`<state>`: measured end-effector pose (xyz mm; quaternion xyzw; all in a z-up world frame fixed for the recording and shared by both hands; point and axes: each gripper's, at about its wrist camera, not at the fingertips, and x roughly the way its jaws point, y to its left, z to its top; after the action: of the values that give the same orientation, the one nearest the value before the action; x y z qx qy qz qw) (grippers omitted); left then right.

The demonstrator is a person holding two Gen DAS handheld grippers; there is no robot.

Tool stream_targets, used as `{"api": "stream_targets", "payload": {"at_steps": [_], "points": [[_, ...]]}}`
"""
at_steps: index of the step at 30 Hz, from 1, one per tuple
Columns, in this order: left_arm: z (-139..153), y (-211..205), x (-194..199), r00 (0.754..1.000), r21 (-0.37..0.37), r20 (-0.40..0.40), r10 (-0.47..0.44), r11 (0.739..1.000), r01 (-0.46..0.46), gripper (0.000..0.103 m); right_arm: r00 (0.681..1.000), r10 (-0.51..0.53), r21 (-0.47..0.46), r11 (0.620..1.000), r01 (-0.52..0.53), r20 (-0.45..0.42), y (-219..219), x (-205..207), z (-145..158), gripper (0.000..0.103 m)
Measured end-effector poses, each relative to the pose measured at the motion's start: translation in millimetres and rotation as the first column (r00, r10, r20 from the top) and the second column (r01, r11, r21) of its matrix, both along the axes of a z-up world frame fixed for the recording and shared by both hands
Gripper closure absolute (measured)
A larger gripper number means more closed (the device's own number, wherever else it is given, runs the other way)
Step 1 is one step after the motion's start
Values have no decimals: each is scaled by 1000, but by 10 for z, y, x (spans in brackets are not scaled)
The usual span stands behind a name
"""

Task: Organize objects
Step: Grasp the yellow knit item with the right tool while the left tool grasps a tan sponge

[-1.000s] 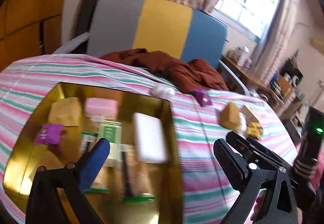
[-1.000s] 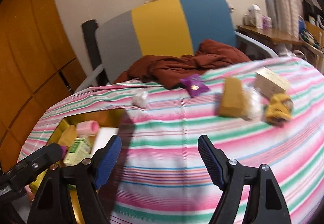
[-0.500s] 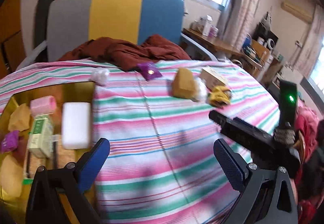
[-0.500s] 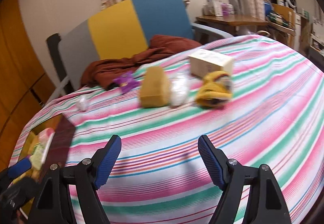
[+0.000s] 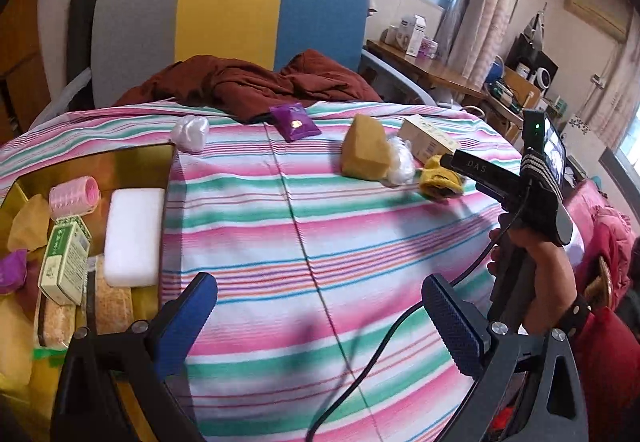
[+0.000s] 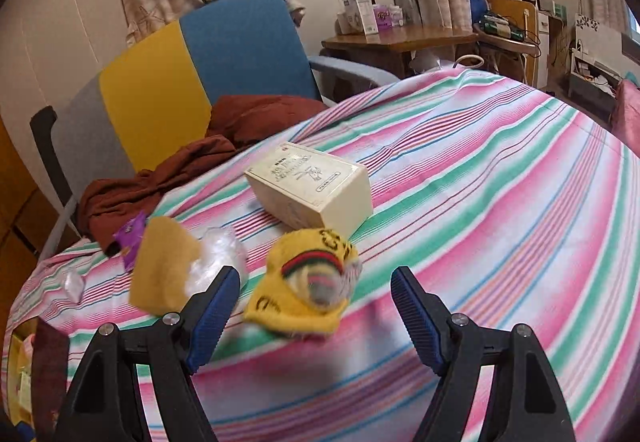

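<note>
My right claw [image 6: 312, 308] is the one placed for the next pick. Its jaws stand wide and hold nothing, and the yellow knit piece [image 6: 306, 286] lies straight ahead of it on the striped cloth [image 6: 500, 226], just past the fingertips and roughly centred in the gap. It is a rumpled heap, and as far as I can judge its longer side runs across my line of approach, so I read a straight push forward and down as enough, with no twist of the wrist. The tan sponge [image 6: 164, 266] and a crumpled clear wrapper [image 6: 218, 254] sit just left of it, close to my left finger; the cream box [image 6: 310, 188] lies beyond it.

My left claw [image 5: 320, 318] is also wide and empty, hanging near the gold tray [image 5: 160, 154], well apart from the yellow knit piece [image 5: 438, 180], so it is the farther hand. The tray lies to the left of the loose cluster, which is where I expect the carry to go.
</note>
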<state>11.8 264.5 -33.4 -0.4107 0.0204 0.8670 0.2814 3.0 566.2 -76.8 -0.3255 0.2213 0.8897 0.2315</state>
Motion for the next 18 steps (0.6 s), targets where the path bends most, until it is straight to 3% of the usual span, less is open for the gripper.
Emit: {"api": "stream_targets", "payload": {"at_steps": [3, 13, 18], "points": [[7, 12, -70, 1000, -4, -3, 13, 1000, -13, 0, 1000, 19, 1, 1000, -19, 5, 30, -90, -49, 26], [-15, 337, -257, 1000, -18, -4, -13, 1000, 13, 0, 999, 50, -29, 998, -50, 1, 49, -125, -140, 61], [-113, 615, -449, 999, -57, 27, -29, 998, 30, 0, 999, 44, -8, 999, -44, 1, 21, -13, -122, 66]]}}
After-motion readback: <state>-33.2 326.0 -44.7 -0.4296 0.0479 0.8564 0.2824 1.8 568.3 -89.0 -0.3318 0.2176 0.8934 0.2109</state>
